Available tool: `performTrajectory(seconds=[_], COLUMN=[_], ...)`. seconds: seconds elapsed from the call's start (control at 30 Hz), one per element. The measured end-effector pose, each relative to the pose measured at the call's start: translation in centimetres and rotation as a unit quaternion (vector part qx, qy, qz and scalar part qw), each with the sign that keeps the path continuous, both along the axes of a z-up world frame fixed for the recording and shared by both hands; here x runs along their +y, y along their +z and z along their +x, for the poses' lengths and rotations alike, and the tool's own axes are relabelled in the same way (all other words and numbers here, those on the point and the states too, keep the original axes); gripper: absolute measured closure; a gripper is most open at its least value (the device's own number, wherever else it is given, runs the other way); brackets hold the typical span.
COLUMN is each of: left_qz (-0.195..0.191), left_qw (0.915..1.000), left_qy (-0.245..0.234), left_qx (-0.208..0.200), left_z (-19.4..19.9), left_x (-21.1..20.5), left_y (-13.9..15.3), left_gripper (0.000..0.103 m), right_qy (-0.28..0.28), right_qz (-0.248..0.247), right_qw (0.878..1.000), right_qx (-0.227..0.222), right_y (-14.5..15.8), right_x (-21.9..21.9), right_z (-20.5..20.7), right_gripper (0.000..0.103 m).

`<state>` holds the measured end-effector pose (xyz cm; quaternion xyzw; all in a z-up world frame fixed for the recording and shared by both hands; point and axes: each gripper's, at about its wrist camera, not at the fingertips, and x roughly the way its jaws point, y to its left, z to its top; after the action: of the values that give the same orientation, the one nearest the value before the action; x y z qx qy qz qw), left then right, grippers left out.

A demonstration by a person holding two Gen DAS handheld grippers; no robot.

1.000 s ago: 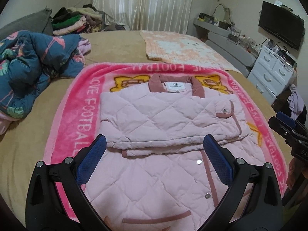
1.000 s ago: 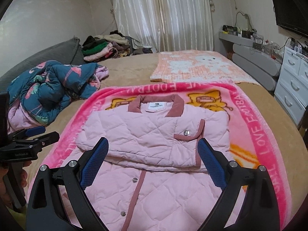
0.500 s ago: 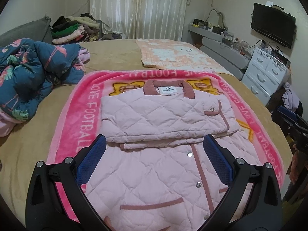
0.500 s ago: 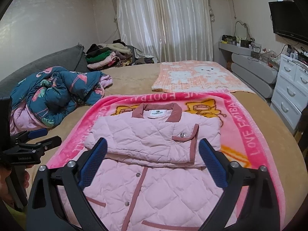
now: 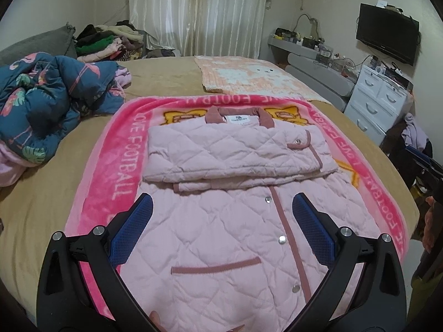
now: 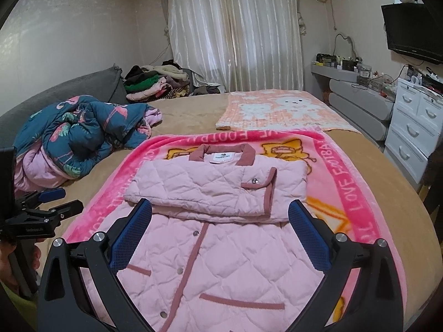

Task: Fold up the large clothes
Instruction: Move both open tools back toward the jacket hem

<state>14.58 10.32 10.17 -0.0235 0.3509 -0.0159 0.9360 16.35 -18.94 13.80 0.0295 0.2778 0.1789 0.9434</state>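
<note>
While both tools gape empty — left tool [image 5: 220, 229] | right tool [image 6: 220, 232] | over quilted jacket [image 5: 235, 232] — sleeves folded

We look down along both wrists from the bed's [image 5: 166, 77] near edge; both views share the pink jacket [image 5: 235, 229] [image 6: 221, 262] close below.

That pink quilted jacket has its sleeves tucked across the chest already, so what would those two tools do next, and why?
Probably lower both sets of open fingers to the hem of the pink quilted jacket and pinch it. The sleeves already lie folded across the chest, the lower half lies flat on the pink blanket, and the left gripper and right gripper hold nothing.
</note>
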Motion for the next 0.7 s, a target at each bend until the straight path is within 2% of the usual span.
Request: performTrajectory(seconds=[0.37,0.7], left_qz=[0.006,0.013], left_qw=[0.9999,0.9984], left_qy=[0.008,0.032], left_qx=[0.013,0.046], left_z=[-2.1,-3.0], left_x=[0.1,1.6], left_y=[-2.3,-5.2], left_gripper=[0.008,0.008], right_qy=[-0.008,-0.018], right_qz=[0.001,-0.014], right_qw=[1.0,0.999], right_qx=[0.015,0.044], right_y=[-2.2,-5.3], right_x=[-1.5,-3.0], right_z=[-2.2,-3.1], right_gripper=[0.004,0.004])
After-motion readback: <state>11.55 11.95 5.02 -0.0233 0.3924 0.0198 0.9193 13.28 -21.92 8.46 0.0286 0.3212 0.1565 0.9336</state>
